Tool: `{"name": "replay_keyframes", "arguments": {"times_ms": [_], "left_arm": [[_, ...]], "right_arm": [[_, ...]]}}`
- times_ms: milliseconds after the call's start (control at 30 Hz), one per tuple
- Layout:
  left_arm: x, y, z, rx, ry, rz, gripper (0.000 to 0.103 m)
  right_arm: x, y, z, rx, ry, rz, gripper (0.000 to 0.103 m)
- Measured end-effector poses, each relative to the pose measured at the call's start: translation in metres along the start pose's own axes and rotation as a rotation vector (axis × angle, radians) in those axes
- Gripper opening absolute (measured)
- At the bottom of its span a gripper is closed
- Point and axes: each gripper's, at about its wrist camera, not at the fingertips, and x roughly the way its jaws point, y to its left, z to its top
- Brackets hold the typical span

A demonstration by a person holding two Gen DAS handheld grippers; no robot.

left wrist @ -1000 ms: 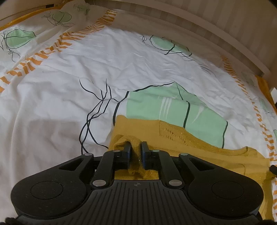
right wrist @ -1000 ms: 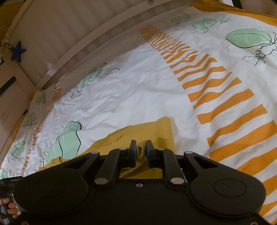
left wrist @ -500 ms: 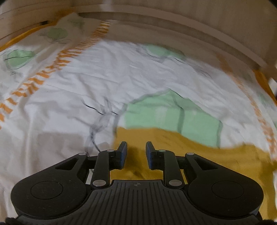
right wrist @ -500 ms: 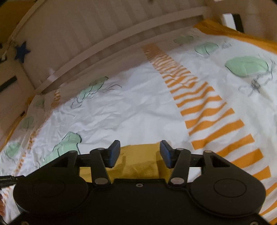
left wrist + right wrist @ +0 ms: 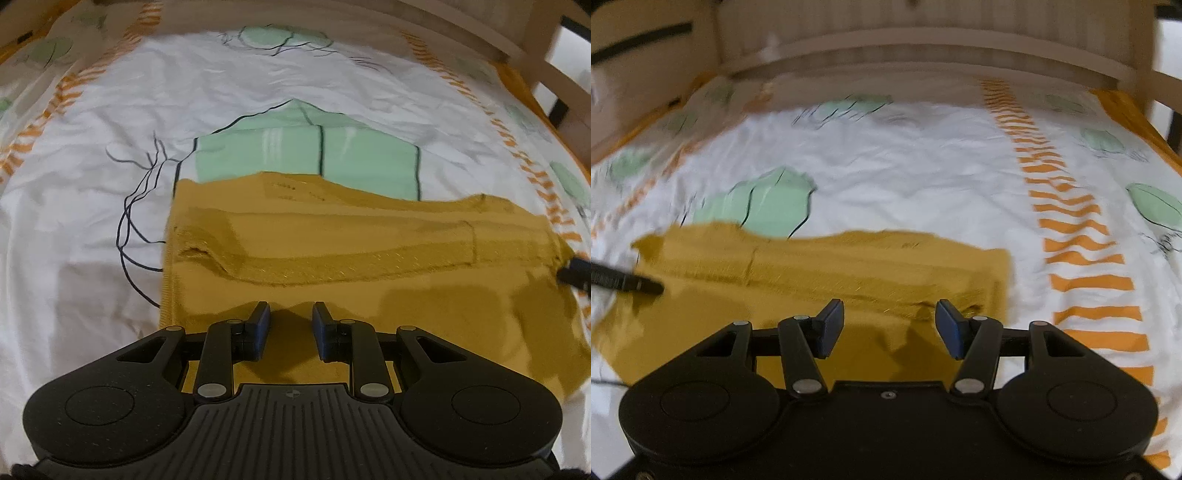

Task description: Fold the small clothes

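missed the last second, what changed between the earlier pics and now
Both grippers let go: the left gripper and right gripper, each pinching an edge of the mustard garment a second ago, now have fingers apart and are drawn back above it. The garment lies folded flat. The patterned bedsheet is unchanged.

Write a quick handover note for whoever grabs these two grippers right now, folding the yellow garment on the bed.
Left gripper: open, empty, above the yellow garment near its left edge.
Right gripper: open, empty, near its right edge.
The garment lies flat on the patterned bedsheet, one strip folded over across its middle.
Done: that first fold is down.
Left: probably more folds to make it compact.
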Motion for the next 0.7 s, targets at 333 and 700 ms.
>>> {"name": "replay_keyframes", "arguments": {"times_ms": [333,700], "left_arm": [[0.016,0.009,0.017,-0.04,-0.085,-0.001,0.024],[0.014,0.036,0.028,-0.138,-0.133,0.042,0.025]], "right_arm": [[0.039,0.004,0.0,-0.013,0.05,-0.019,0.065],[0.075,-0.013,0.03,0.095,0.047,-0.052,0.07]]}}
